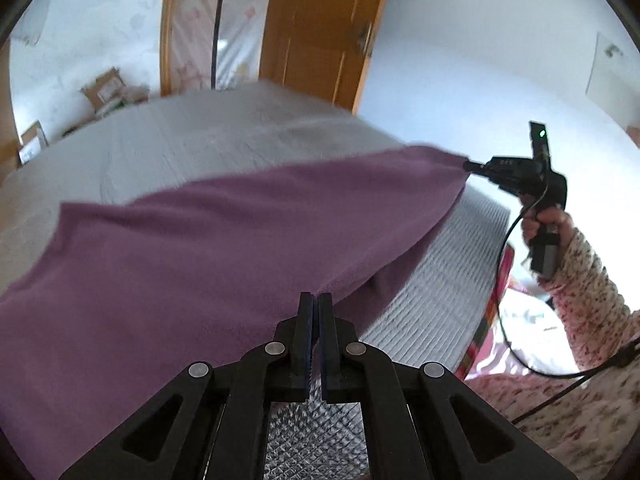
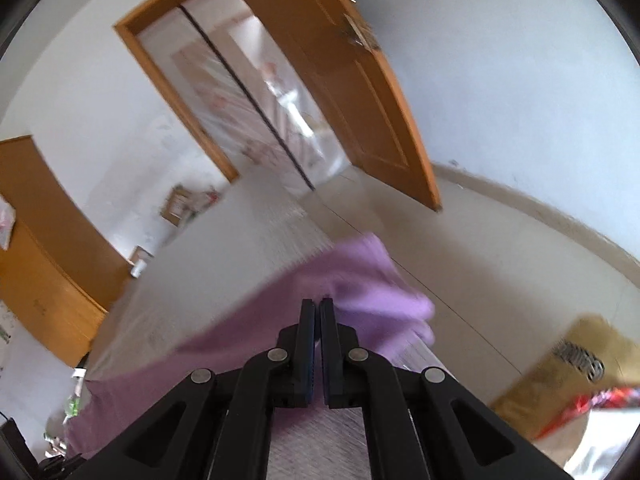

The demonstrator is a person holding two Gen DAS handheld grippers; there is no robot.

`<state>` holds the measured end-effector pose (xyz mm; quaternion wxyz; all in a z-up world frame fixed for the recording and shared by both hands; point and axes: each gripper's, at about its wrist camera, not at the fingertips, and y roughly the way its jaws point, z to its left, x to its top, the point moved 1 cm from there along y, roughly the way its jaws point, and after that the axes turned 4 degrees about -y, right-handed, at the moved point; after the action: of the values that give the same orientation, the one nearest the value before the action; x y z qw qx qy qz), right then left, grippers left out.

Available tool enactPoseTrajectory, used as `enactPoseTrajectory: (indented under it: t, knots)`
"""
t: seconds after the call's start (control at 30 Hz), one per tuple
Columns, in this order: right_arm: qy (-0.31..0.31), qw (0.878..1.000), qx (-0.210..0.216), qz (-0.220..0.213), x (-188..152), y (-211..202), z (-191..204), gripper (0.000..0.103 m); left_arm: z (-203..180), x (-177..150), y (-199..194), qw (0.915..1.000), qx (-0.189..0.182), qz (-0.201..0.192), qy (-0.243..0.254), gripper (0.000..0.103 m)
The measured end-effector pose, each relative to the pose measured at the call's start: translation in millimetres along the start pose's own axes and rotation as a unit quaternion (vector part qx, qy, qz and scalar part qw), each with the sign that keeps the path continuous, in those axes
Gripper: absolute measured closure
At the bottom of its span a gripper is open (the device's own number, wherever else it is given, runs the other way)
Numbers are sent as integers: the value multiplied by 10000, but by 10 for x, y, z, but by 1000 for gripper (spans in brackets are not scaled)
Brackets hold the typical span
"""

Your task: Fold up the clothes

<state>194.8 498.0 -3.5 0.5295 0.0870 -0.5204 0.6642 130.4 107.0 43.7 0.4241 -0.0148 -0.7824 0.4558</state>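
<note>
At the far left of the left wrist view, cardboard boxes point(image 1: 105, 89) are seen against the white wall, beyond a bed point(image 1: 192, 140) covered in a grey quilted spread. A purple garment point(image 1: 192, 248) is held stretched above the bed, sagging across the mattress from the lower left toward the upper right. At the bottom centre the left gripper point(image 1: 316, 300) is seen with its fingers pressed together on the near edge of the garment, the cloth being pinched between the tips. Behind the bed an orange wooden door point(image 1: 320, 28) stands open. Further right, the right gripper point(image 1: 469, 166) is seen pinching the far corner of the garment, which is drawn to a point at its tips. That gripper is held in a hand point(image 1: 540, 224) emerging from a speckled knitted sleeve point(image 1: 588, 280), with a black cable point(image 1: 500, 280) looping below it.

In the right wrist view, much blurred, a wooden cabinet point(image 2: 44, 248) is seen at left. The purple garment point(image 2: 360, 280) lies around the closed fingers point(image 2: 307, 320) of the right gripper point(image 2: 318, 304), over the edge of the bed point(image 2: 200, 264). A cardboard box point(image 2: 568, 364) is seen on the floor at right.
</note>
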Motion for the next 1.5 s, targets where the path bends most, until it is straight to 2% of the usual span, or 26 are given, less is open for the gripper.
enactPoseTrajectory:
  t: [0.13, 0.27, 0.4, 0.47, 0.53, 0.63, 0.7, 0.77, 0.9, 1.1, 1.17, 1.23, 1.3, 1.37, 1.5]
  knots:
    - [150, 9996, -17, 235, -43, 40, -138, 99, 17, -38, 110, 9997, 14, 220, -42, 101]
    - [34, 9989, -342, 331, 6, 3, -166, 98, 36, -52, 164, 9995, -21, 305, -103, 101]
    - [-57, 9969, -787, 56, 105, -121, -154, 98, 70, -32, 181, 9989, -169, 379, -210, 100]
    - [-165, 9959, -889, -38, 174, -137, -105, 98, 64, -5, 149, 9989, -267, 345, -196, 96]
    - [-360, 9959, -823, -62, 269, -87, 0, 88, 73, 29, 70, 9985, -469, 175, -234, 92]
    - [-621, 9958, -671, -57, 410, 33, 204, 77, 118, 94, -26, 9967, -715, -86, -363, 80]
    - [-806, 9958, -440, 12, 513, 159, 348, 71, 158, 148, 8, 9964, -692, -117, -485, 79]
    - [-992, 9938, -402, 302, 540, 333, 460, 70, 197, 186, 78, 9961, -644, -76, -601, 79]
    - [-1280, 9861, -625, 857, 549, 689, 582, 69, 273, 229, 292, 9953, -502, 154, -818, 79]
    - [-1136, 9824, -806, 1241, 500, 927, 499, 69, 336, 228, 400, 9939, -479, 328, -943, 79]
    - [-1099, 9831, -800, 1230, 471, 948, 496, 71, 332, 241, 418, 9938, -488, 340, -940, 79]
    - [-1067, 9836, -797, 1213, 458, 950, 486, 93, 338, 251, 435, 9936, -499, 353, -947, 79]
    - [-1064, 9842, -801, 1167, 443, 936, 489, 102, 346, 251, 429, 9934, -520, 357, -953, 79]
    - [-1099, 9852, -817, 1033, 449, 899, 514, 103, 347, 237, 419, 9933, -536, 358, -960, 79]
    - [-1121, 9869, -1070, 456, 586, 707, 554, 103, 385, 201, 397, 9926, -577, 337, -1012, 79]
